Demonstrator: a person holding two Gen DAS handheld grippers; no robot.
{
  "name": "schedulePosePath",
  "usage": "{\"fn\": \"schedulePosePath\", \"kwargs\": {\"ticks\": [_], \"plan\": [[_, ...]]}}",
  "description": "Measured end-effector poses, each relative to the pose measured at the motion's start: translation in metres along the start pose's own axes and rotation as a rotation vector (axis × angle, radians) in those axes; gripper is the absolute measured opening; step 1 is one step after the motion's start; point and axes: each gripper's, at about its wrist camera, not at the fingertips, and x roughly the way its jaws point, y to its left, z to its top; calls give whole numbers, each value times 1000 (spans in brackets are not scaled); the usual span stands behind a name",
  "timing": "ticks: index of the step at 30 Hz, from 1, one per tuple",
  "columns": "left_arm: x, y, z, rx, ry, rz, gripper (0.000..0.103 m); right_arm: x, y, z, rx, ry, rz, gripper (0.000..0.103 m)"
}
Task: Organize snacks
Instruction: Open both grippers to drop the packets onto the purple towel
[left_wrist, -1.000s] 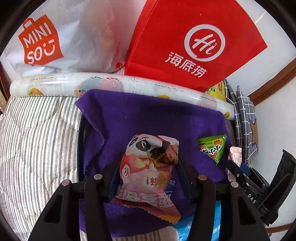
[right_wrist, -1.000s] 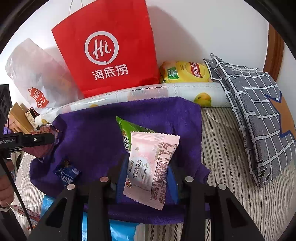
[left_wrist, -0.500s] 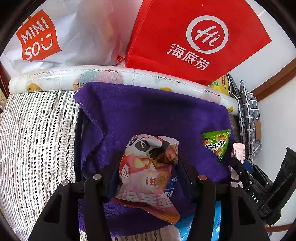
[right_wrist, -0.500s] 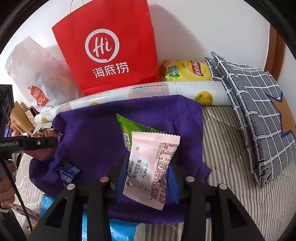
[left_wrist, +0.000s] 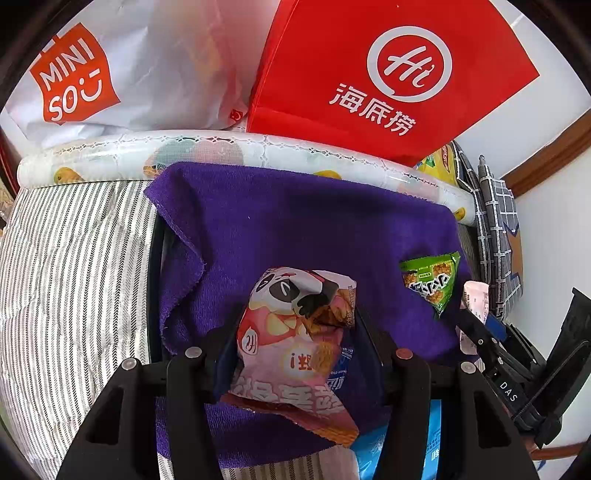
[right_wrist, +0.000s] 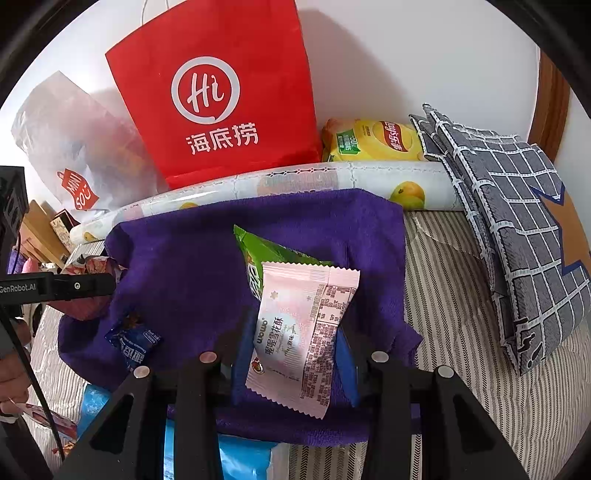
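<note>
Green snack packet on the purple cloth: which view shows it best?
The left wrist view: the green snack packet lies whole and unobstructed on the purple cloth. In the right wrist view, the pink packet covers its lower part.

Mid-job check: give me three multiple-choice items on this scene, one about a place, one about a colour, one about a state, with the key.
1. Where does the green snack packet lie?
A. on the purple towel
B. inside the red paper bag
C. on the grey checked cushion

2. What colour is the chip bag behind the fruit-print roll?
A. blue
B. yellow
C. black

3. What is the state of the right gripper?
A. open and empty
B. shut on a blue candy
C. shut on the pink wrapped pastry

Key: 1 A, the packet rests on the towel, partly behind the pastry. 2 B, the bag by the wall is yellow with a red logo. 3 C, the fingers press both sides of the pastry; the left gripper likewise grips the panda snack bag.
</note>
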Motion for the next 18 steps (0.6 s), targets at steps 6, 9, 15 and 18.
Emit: {"fn": "schedulePosePath", "kwargs": {"ticks": [6, 9, 15, 18], "plan": [[1, 0, 0, 7, 8, 1, 55, 1, 1, 0, -1, 12, 7, 40], [2, -2, 0, 13, 12, 2, 55, 1, 3, 0, -7, 13, 4, 40], [2, -3, 0, 21, 16, 3, 55, 1, 2, 0, -6, 14, 3, 40], [2, -3, 0, 19, 19, 2, 55, 1, 2, 0, -6, 14, 5, 40]]}}
